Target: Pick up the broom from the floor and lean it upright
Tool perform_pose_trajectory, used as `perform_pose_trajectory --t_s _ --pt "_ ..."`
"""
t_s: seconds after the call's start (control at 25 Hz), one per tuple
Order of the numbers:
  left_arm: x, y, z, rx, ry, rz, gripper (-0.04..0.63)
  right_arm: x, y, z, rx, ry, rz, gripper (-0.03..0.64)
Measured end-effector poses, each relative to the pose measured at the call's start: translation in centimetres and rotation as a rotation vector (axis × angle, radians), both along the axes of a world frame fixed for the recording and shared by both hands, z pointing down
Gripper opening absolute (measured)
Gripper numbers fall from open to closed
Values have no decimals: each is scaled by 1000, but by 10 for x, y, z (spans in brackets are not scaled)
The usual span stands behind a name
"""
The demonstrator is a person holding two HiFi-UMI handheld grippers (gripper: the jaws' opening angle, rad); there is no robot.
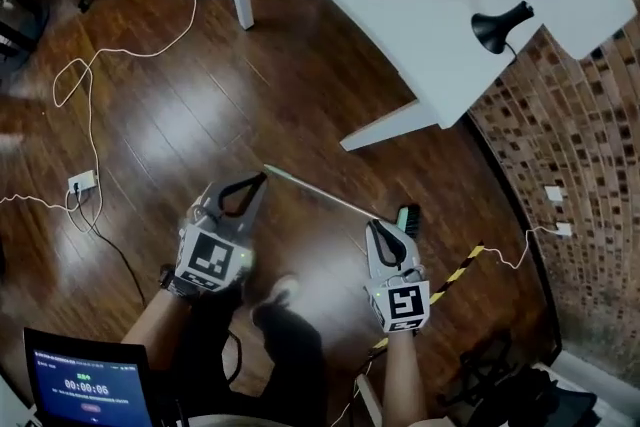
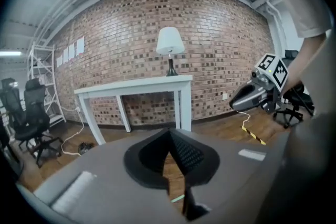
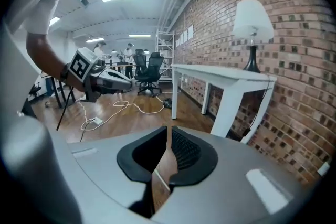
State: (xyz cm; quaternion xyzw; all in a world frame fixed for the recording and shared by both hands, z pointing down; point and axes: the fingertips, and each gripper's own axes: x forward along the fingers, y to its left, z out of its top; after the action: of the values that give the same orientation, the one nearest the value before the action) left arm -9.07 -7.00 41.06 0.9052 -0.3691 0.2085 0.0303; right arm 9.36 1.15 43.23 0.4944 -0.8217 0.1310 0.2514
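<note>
The broom lies flat on the dark wooden floor. Its thin pale stick (image 1: pixel 320 193) runs from upper left to lower right and ends in a green head (image 1: pixel 408 218). My left gripper (image 1: pixel 258 181) hovers over the stick's free end, its jaw tips together with nothing in them; a bit of the stick (image 2: pixel 177 198) shows below them. My right gripper (image 1: pixel 377 225) hangs over the stick close to the head. Its jaws stand a narrow slit apart and the stick (image 3: pixel 161 180) shows through the slit on the floor beneath. Neither gripper touches the broom.
A white table (image 1: pixel 400 5) with a black-footed lamp (image 1: pixel 500 25) stands against the brick wall ahead. White cables (image 1: pixel 90 85) and a power strip (image 1: pixel 82 182) lie to the left. A yellow-black strip (image 1: pixel 458 273) lies beyond the broom head. A screen (image 1: pixel 85 385) sits at lower left.
</note>
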Motion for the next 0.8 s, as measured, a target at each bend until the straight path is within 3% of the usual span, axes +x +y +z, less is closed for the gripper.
perform_pose_trajectory --t_s 0.12,0.28,0.44,0.56,0.68,0.8 --pt "-18 -6 60 -52 49 -89 1 -24 -10 71 -31 -5 -62 42" --pt "-26 9 157 -102 60 -167 1 -51 -15 172 -81 7 -168 44" --pt "-26 28 262 -168 33 -225 2 -55 -17 280 -146 0 -242 59" --pt "-26 38 331 -190 62 -254 0 -51 -17 367 -214 30 -288 64" --pt "-30 32 364 -165 138 -296 1 -44 -24 428 -254 62 -297 72" --pt "-24 23 402 -184 154 -312 1 -38 -30 477 -286 120 -341 82"
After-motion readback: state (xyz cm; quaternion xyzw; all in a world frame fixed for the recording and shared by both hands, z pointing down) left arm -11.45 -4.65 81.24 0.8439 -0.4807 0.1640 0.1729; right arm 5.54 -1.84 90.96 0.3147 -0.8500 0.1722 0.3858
